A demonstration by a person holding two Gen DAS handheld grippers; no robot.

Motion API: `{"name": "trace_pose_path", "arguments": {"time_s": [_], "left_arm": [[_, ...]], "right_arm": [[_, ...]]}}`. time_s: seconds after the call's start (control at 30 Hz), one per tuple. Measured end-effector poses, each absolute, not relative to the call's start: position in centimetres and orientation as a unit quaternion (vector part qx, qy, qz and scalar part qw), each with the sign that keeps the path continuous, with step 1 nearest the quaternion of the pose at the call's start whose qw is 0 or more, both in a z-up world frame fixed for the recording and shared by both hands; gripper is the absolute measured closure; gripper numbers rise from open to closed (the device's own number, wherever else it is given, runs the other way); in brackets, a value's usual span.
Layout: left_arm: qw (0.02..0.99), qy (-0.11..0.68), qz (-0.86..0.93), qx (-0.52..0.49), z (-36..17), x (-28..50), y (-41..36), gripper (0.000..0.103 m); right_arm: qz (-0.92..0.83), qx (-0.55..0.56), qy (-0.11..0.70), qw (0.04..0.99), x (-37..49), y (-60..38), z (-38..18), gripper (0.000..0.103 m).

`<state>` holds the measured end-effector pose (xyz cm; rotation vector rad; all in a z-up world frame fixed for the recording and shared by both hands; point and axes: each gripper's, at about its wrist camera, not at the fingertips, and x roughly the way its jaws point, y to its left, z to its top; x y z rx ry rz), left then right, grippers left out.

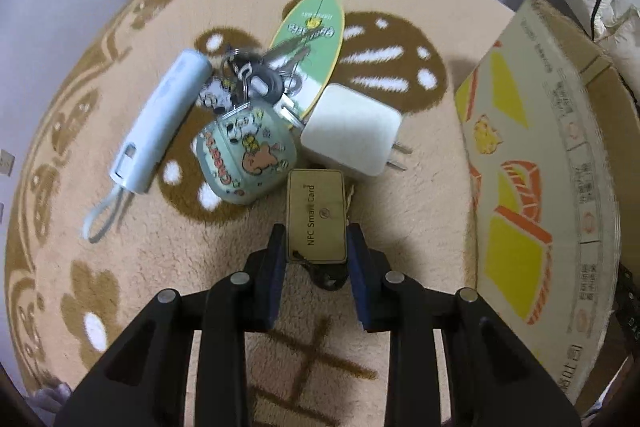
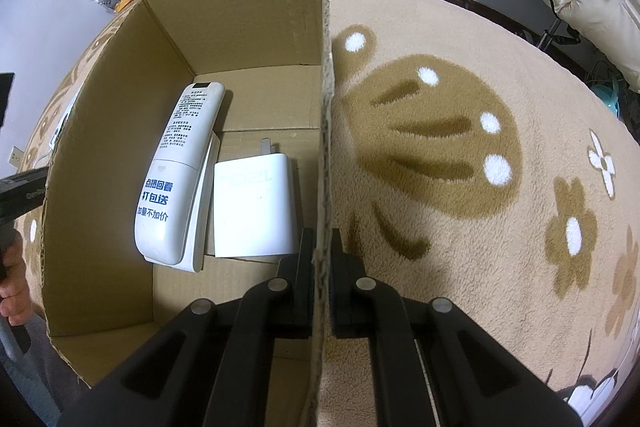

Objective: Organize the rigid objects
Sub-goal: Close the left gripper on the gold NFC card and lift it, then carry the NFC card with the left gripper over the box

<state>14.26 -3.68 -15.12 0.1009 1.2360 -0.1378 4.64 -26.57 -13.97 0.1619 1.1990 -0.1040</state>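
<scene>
Charger (image 1: 352,134) just beyond gripped card (image 1: 317,223)

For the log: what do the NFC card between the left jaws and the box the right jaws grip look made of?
NFC card: probably brushed metal or metallic-coated plastic; brass-gold with a dull sheen and a corner hole holding a cord.
Box: corrugated cardboard, matte brown; a rough edge and fold creases show, and the outside is printed.
</scene>
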Motion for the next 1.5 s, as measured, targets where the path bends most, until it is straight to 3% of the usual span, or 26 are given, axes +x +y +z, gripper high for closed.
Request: {"name": "trace_pose_path", "arguments": {"time_s": [0.93,1.2,1.5], "left_arm": [[0.908,0.386,-0.128,0.104,0.7,7.5,-9.8,0.076],[0.908,0.370,-0.177,0.089,1.4,4.9,-12.7,0.076],[0.882,0.411,-0.212,0.089,-2.3,5.6,-15.3,0.075]], "right_arm": [[-0.049,0.076,0.563,0.821,4.6,-26.6,-14.0,0.096],[-0.049,0.076,0.563,0.821,4.6,-26.6,-14.0,0.096],[-0.048,0.077,0.563,0.821,4.6,-26.5,-13.9,0.096]]}}
